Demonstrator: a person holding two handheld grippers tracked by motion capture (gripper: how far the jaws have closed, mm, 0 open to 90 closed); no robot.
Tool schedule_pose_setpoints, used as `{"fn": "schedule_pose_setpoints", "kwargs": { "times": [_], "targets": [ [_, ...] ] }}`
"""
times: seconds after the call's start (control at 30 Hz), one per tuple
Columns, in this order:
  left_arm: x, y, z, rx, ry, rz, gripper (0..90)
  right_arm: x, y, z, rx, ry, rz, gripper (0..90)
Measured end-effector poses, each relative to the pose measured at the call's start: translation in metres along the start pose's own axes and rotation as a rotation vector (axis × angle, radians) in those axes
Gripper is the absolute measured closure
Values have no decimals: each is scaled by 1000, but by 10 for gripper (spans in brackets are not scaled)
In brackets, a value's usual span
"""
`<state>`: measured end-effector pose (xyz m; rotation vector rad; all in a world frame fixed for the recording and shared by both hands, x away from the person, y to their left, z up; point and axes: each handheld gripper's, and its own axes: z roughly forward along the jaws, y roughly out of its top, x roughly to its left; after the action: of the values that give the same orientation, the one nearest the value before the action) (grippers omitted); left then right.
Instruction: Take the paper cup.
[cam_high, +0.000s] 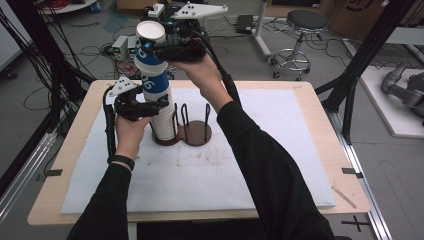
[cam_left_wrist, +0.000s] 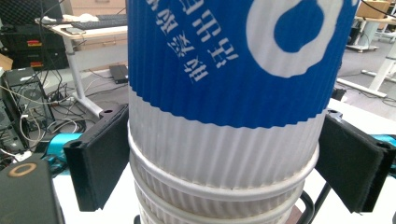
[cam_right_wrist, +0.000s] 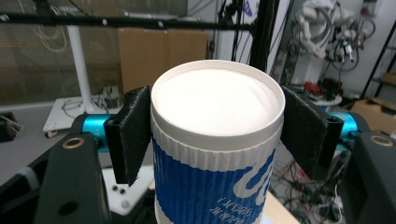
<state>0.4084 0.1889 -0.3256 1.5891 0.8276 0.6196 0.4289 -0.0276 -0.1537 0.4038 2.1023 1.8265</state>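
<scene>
Holding the stack of cups (cam_high: 161, 117) steady in its stand (cam_high: 196, 134) on the desk (cam_high: 300, 95), the left gripper (cam_high: 159, 104) has jaws hugging it, so the right gripper (cam_high: 150, 49), clamped on the top cup (cam_high: 150, 50), can pull that cup free.

black long sleeves (cam_high: 270, 165) cover both forearms, with a black band (cam_high: 121, 161) at the left wrist. each gripper is black with flat padded jaws, teal side parts and a black cable.

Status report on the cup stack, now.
Right gripper shut on top cup, lifted. Left gripper jaws against the cup stack below, steadying. Stack sits in wire holder. Nothing in the way.
</scene>
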Motion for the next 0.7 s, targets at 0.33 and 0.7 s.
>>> {"fn": "schedule_pose_setpoints", "kwargs": {
  "times": [0.33, 0.7],
  "targets": [
    [0, 1, 0, 2, 1, 3, 111, 5, 13, -34, -25, -8, -51, 301],
    [0, 2, 1, 16, -4, 4, 111, 6, 7, -93, -10, -4, -94, 301]
  ]
}}
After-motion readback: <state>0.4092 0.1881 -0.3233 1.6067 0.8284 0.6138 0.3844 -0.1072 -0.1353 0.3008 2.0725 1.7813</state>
